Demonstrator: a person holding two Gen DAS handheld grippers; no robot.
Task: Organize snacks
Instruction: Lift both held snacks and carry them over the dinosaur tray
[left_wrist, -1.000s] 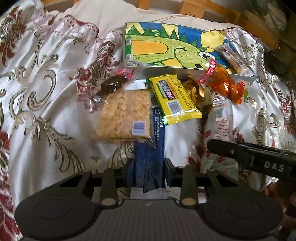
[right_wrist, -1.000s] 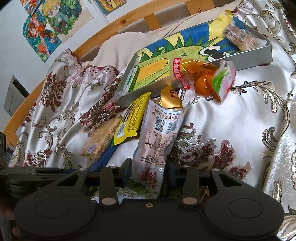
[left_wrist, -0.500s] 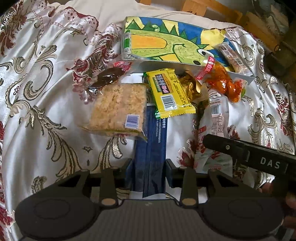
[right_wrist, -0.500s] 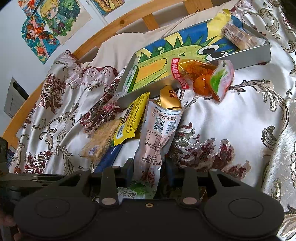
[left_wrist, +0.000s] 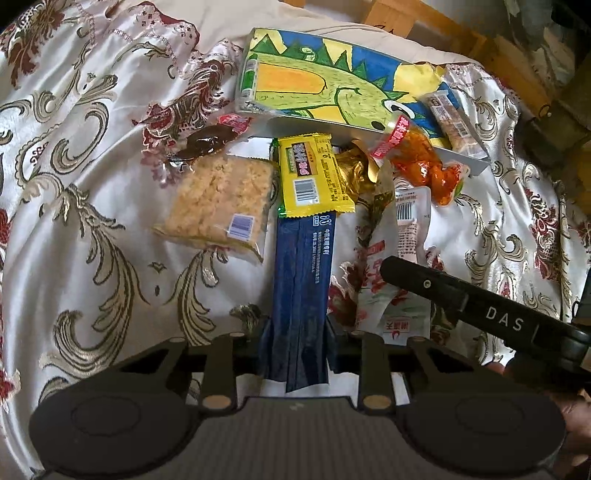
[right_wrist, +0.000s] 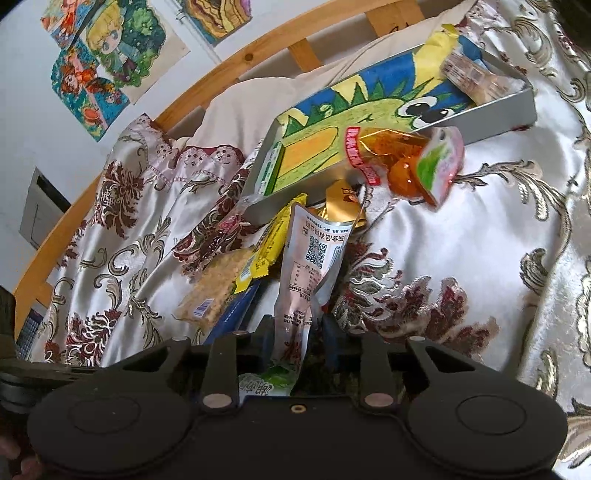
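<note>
My left gripper (left_wrist: 297, 332) is shut on a long dark blue packet (left_wrist: 303, 273) whose far end lies under a yellow snack bar (left_wrist: 312, 175). My right gripper (right_wrist: 299, 332) is shut on a white pouch with red print (right_wrist: 312, 258), also in the left wrist view (left_wrist: 402, 236). A rice cracker pack (left_wrist: 218, 199), a dark chocolate pack (left_wrist: 205, 142), a gold wrapper (left_wrist: 354, 168) and an orange snack bag (left_wrist: 421, 162) lie before a dinosaur-painted tray (left_wrist: 321, 81). The tray holds a green pack (left_wrist: 248, 79) and a clear bar (left_wrist: 448, 118).
Everything lies on a rumpled satin bedspread (left_wrist: 74, 184) with floral print. A wooden bed frame (right_wrist: 236, 66) and a pillow (right_wrist: 258, 96) run behind the tray. Drawings (right_wrist: 107, 48) hang on the wall. The right gripper's black body (left_wrist: 480, 314) crosses the left wrist view.
Both grippers have pulled back toward me with their packets. The blue packet has slid further out from under the yellow bar and rice cracker pack. The white pouch has lifted slightly.
</note>
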